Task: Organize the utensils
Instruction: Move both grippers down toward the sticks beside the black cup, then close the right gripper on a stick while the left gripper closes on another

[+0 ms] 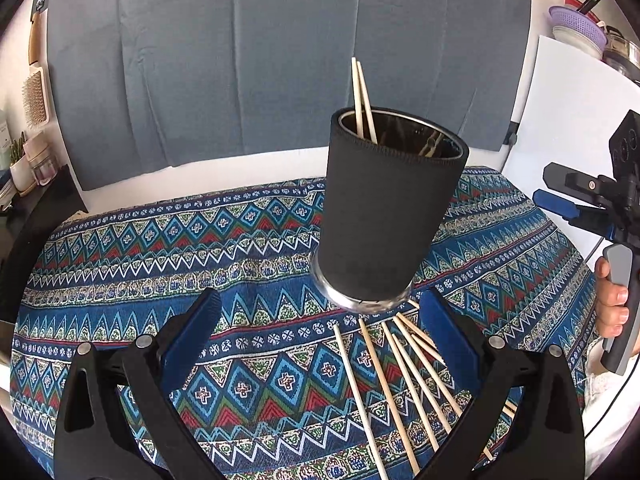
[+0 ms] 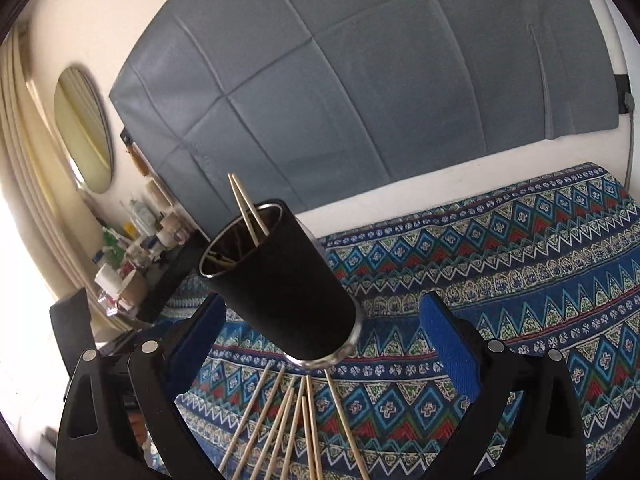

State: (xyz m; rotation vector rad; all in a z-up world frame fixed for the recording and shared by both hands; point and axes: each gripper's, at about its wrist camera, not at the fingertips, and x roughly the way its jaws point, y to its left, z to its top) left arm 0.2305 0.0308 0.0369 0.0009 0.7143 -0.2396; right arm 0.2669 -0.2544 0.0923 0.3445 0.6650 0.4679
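A patterned cloth covers the counter. One black cup stands upright near the middle of it, holding two chopsticks that lean against its rim. About seven loose chopsticks lie fanned on the cloth at the cup's base, toward the near edge. The left gripper hangs above them, fingers spread, holding nothing. The right gripper likewise, fingers spread and bare.

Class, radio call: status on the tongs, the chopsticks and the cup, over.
Left tongs open, empty. Right tongs open, empty. Two chopsticks upright in black cup; loose chopsticks fanned on patterned cloth before it. Nothing blocking.
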